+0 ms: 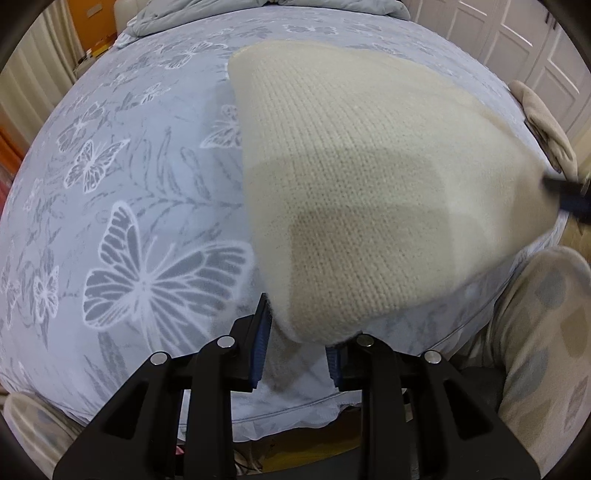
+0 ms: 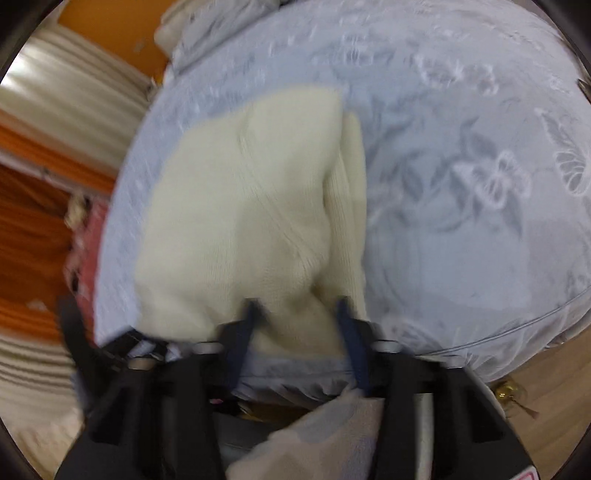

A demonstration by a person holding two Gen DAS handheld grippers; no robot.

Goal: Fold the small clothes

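A cream knitted garment lies on the bed and is lifted at its near edge. My left gripper has its blue pads wide apart, with the garment's near corner lying between them and over the right pad. In the right wrist view the garment is bunched with a fold along its right side. My right gripper has its jaws apart with the garment's near end between them. The right gripper also shows at the garment's right corner in the left wrist view.
The bed has a pale blue cover with white butterflies. A grey duvet is bunched at the far end. A beige cloth lies at the bed's right edge. White wardrobe doors stand beyond. My patterned trouser legs are close by.
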